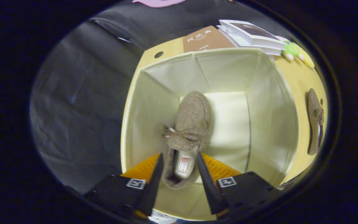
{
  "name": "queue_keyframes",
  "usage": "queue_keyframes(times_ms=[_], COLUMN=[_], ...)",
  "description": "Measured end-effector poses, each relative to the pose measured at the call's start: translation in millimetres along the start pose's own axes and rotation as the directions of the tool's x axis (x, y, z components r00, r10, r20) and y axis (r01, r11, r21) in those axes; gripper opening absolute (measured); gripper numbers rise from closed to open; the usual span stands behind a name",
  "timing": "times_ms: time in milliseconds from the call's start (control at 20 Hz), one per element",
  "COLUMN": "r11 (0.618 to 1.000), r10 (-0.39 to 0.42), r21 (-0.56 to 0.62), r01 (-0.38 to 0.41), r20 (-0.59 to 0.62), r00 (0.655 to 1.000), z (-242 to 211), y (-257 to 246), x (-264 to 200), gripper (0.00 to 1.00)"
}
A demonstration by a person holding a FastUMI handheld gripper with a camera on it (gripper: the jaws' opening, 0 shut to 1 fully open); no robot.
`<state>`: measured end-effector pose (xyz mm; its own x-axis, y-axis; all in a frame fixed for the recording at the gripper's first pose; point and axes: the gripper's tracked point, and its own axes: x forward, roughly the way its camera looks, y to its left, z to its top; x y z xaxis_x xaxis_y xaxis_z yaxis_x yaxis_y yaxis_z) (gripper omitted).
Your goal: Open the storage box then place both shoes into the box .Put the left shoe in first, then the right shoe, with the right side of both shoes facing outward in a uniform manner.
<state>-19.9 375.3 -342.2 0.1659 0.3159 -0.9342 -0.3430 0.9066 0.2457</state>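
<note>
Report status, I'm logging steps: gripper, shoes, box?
Gripper straddles first shoe heel inside open box; grip unclear. Second shoe on table, right of box. Nothing blocking.

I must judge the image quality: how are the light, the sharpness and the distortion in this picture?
Gripper view: fisheye bends the box walls outward; the box floor is lit bright and slightly washed out; the shoe between the fingers of the gripper is sharp enough, the second shoe on the table is squeezed and soft.
</note>
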Motion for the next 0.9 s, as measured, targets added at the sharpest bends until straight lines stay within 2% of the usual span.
queue_keyframes(times_ms=[100,400,600,750,900], r11=[1.0,0.994,0.989,0.989,0.996], r10=[0.007,0.099,0.146,0.141,0.076], r21=[-0.024,-0.045,-0.023,0.01,0.017], r01=[-0.006,-0.096,-0.145,-0.144,-0.082], r20=[0.025,0.069,0.119,0.17,0.231], r00=[1.0,0.993,0.982,0.975,0.97], z=[2,10,29,50,72], y=[0,7,-15,-51,-107], x=[-11,-64,-111,-149,-177], gripper=[1.0,1.0,1.0,1.0,1.0])
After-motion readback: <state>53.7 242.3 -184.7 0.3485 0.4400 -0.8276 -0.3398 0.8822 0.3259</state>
